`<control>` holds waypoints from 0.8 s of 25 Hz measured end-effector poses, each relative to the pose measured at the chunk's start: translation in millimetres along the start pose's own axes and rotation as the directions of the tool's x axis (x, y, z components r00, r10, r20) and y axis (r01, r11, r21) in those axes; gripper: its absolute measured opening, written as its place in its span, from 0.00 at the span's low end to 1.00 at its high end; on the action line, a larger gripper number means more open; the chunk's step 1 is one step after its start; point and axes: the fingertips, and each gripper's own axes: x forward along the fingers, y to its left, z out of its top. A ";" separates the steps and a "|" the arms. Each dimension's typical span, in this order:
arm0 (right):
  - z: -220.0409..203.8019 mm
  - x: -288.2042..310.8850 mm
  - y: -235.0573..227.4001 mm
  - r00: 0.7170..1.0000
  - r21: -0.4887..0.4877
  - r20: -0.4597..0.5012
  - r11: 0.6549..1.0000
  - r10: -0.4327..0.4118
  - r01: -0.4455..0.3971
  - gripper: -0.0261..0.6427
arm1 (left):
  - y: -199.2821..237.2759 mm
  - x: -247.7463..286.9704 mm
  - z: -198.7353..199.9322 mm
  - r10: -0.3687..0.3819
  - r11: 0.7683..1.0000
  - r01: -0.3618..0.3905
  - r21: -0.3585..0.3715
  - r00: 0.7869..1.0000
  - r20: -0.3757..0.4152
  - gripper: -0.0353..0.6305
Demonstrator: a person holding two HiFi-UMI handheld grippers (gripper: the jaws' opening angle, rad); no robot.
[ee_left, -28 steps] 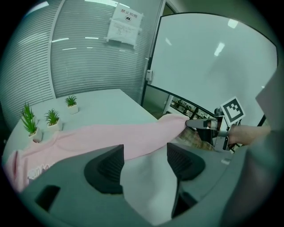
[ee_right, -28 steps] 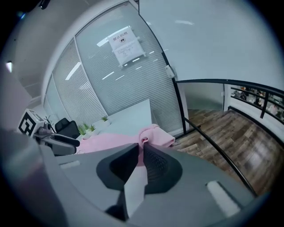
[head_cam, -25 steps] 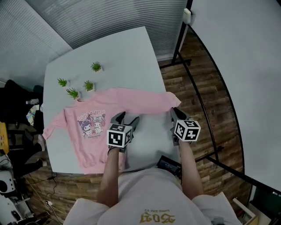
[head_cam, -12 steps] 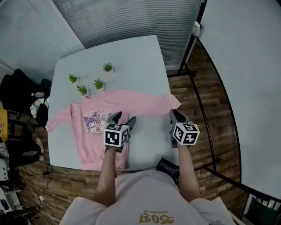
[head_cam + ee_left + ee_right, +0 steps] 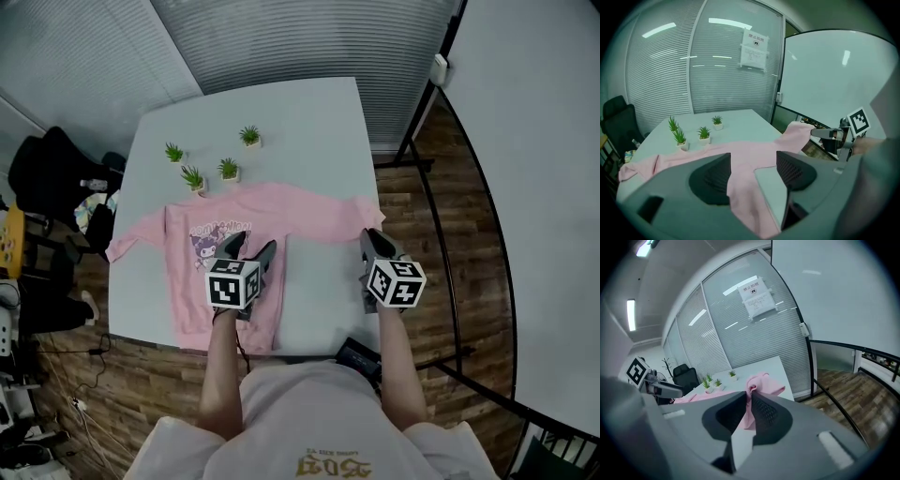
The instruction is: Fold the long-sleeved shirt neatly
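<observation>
**Currently on table: pink shirt, one cuff gripped**

Shirt [image 5: 192, 291]: pink, long-sleeved, cartoon print on chest. Lies spread out, print side up, on white table [image 5: 300, 122]; collar towards far side, hem at near edge. Left sleeve [image 5: 131, 242] reaches left edge of table; right sleeve [image 5: 328, 208] runs out to right edge.

Left gripper [image 5: 249, 248]: jaws wide apart, holding nothing. Hovers over right half of shirt body, pointing forward and down; fabric and bare tabletop visible through gap between jaws.

Right gripper [image 5: 373, 240]: jaws nearly together, pinched on cuff [image 5: 757, 383] of right sleeve at right edge of table. Cuff bunched up between the pads.

Plants [image 5: 228, 169]: three, small, in white pots, clustered on table just beyond collar, clear of shirt.

Chair [image 5: 52, 173]: black, off left side of table.

Surroundings: slatted blinds behind glass wall beyond table, paper notice [image 5: 754, 44] on glass, wood floor [image 5: 422, 216] to right.
</observation>
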 end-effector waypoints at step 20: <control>5.8 47.7 99.2 0.997 -0.051 0.008 0.996 0.070 -0.070 0.11 | 161.6 -85.5 -31.1 0.176 0.981 -0.173 -0.087 0.984 0.028 0.53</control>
